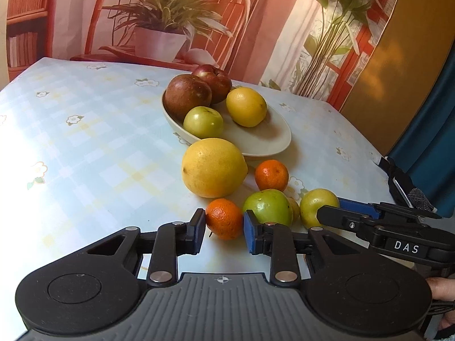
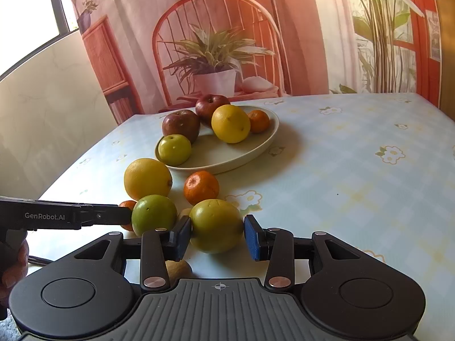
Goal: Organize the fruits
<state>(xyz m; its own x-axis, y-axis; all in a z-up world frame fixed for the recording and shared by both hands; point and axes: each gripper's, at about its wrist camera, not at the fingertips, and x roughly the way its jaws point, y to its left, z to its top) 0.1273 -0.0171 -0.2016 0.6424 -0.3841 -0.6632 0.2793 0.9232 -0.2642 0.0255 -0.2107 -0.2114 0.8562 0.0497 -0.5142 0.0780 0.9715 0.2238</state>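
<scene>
The left gripper (image 1: 224,228) has its jaws spread around a small mandarin (image 1: 223,218) on the worktop (image 1: 85,153); the pads stand just beside it, and I cannot tell if they touch it. The right gripper (image 2: 217,237) has its jaws spread around a yellow-green apple (image 2: 215,225), with a small gap visible on the right pad side. Neither fruit is lifted yet.

The oval plate (image 2: 256,147) further back already holds two red apples, a lemon, a small green apple and one mandarin. A big yellow citrus (image 1: 213,167), another mandarin (image 1: 271,175) and a green apple (image 1: 268,207) lie loose between the grippers and the plate.

The risk, I think, is crowding: the fruits lie very close together, so a closing jaw may push a neighbour and make it roll. Round fruit may also slip out of the flat pads.
</scene>
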